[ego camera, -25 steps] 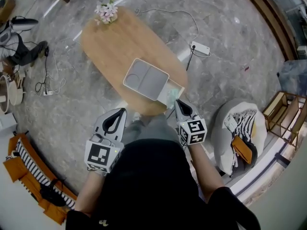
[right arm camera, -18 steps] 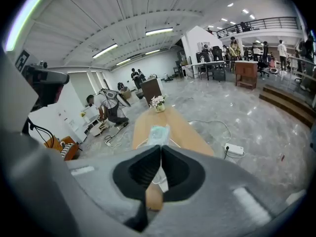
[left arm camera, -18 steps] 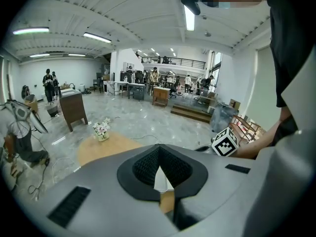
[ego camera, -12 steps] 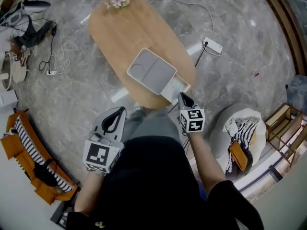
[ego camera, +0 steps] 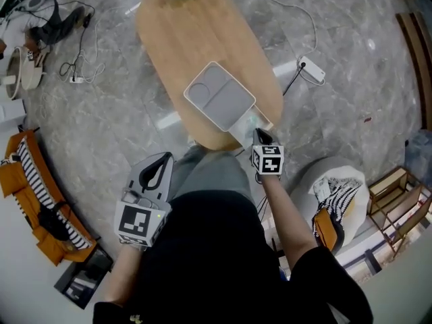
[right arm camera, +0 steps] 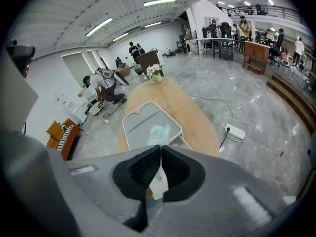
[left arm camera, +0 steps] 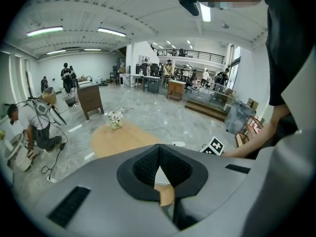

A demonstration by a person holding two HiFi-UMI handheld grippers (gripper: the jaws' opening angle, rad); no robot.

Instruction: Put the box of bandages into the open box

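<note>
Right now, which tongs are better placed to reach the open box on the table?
Right. The right tongs hang just beside the open box at the near edge of the table; the left tongs are held back by the person's lap, off it.

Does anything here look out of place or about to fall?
Nothing is spilled or broken. The pale green box sits right at the near edge of the wooden table, beside the grey tray, which looks precarious. A power strip and cable lie loose on the floor.

No legible text, brands or numbers on anything in view
</note>
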